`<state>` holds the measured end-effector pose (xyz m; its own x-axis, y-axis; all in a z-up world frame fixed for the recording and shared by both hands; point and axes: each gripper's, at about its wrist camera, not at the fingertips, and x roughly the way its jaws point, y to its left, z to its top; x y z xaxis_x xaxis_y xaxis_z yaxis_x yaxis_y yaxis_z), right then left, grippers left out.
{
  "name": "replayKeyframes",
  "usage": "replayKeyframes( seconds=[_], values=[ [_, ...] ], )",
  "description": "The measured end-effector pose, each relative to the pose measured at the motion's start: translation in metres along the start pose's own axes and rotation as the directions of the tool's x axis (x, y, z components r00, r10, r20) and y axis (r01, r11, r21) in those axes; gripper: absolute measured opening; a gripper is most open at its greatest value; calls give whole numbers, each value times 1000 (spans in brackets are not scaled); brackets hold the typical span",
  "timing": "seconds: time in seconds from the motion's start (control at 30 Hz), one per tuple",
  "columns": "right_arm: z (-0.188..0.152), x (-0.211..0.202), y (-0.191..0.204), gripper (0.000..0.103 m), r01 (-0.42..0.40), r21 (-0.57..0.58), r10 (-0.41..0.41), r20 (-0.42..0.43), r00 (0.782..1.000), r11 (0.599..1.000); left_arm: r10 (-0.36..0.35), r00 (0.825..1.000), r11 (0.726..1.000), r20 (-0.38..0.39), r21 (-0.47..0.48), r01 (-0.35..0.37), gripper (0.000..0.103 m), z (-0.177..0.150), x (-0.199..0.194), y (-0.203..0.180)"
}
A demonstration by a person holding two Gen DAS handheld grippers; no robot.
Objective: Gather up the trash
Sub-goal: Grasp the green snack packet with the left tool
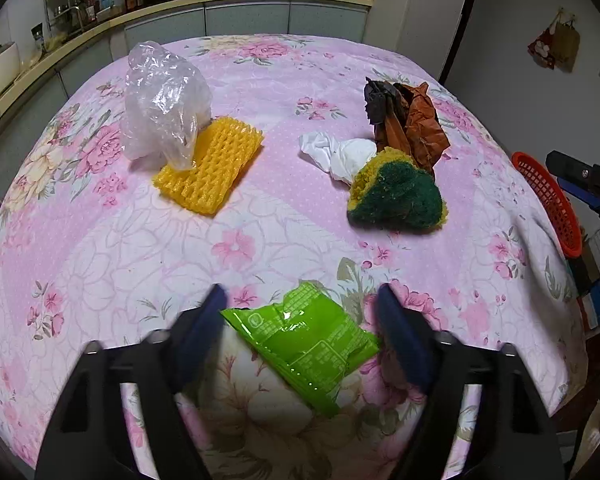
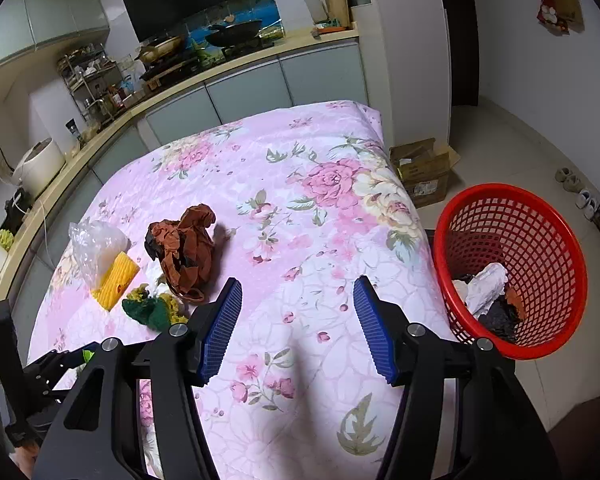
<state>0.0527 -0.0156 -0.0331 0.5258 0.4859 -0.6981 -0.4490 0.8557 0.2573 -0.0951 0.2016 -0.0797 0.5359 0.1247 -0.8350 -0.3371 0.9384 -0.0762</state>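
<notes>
A flat green snack wrapper (image 1: 304, 336) lies on the pink floral cloth, between the fingers of my left gripper (image 1: 300, 292). Its edges reach close to both blue pads, it is not buckled, and the jaws stand open around it. Farther back are a yellow foam net (image 1: 210, 164) under a clear plastic bag (image 1: 160, 108), a white tissue (image 1: 340, 156), a green and yellow sponge (image 1: 396, 196) and crumpled brown paper (image 1: 412, 120). My right gripper (image 2: 298, 292) hangs open over bare cloth with nothing in it. The red mesh basket (image 2: 512, 268) beside the table's right edge holds several scraps.
The table (image 2: 300, 152) fills the middle; a kitchen counter (image 2: 220, 76) with pans and racks runs behind and along its left. On the floor to the right are a cardboard box (image 2: 424, 172) and some shoes (image 2: 580, 192).
</notes>
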Motion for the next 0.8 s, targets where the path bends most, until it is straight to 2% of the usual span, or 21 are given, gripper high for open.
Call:
replayKeyframes(
  seconds=[0.13, 0.33, 0.53, 0.8],
  values=[
    [0, 4, 4, 56, 0, -13, 0, -8, 1000, 1000, 28, 1000, 1000, 14, 12, -28, 52, -1, 0, -2],
    [1, 12, 15, 56, -7, -37, 7, -18, 1000, 999, 27, 999, 1000, 24, 4, -27, 43, -1, -2, 5],
    [5, 21, 31, 56, -32, -77, 30, -31, 999, 996, 16, 999, 1000, 32, -13, -16, 40, 4, -2, 11],
    [9, 39, 50, 56, -64, -116, 57, -67, 996, 991, 31, 996, 999, 86, -28, -29, 40, 21, -10, 23]
  ],
)
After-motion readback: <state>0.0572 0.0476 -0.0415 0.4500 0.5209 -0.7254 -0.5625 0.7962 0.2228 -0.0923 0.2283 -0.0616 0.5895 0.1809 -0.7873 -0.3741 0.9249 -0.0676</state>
